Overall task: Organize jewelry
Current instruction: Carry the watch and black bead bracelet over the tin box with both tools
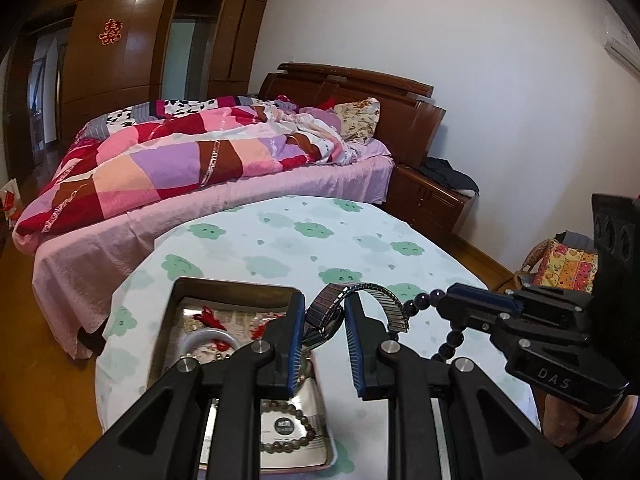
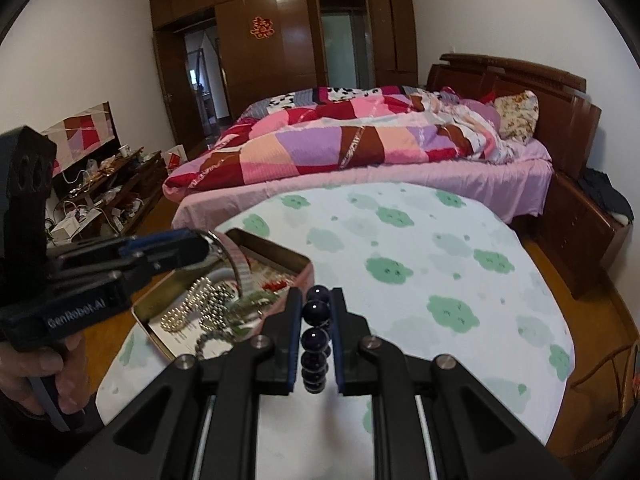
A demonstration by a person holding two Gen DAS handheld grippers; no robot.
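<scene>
My left gripper (image 1: 325,308) is shut on a metal stretch-band watch (image 1: 380,294), whose band arcs out to the right above the table. In the right wrist view the left gripper (image 2: 200,246) holds the watch (image 2: 240,268) over an open tin box (image 2: 276,250). My right gripper (image 2: 316,300) is shut on a dark purple bead bracelet (image 2: 316,312), which hangs down between its fingers. From the left wrist view the right gripper (image 1: 448,300) and the bead bracelet (image 1: 454,338) hang right of the watch. The tin box (image 1: 180,292) holds a white bangle (image 1: 204,336), beads and red pieces.
A round table (image 2: 440,260) with a white cloth printed with green clouds carries the tin at its left side. Behind it is a bed (image 2: 360,148) with a patchwork quilt, with a nightstand (image 1: 432,196) beside it. A low cluttered cabinet (image 2: 108,196) stands left. A person's hand (image 2: 36,364) grips the left handle.
</scene>
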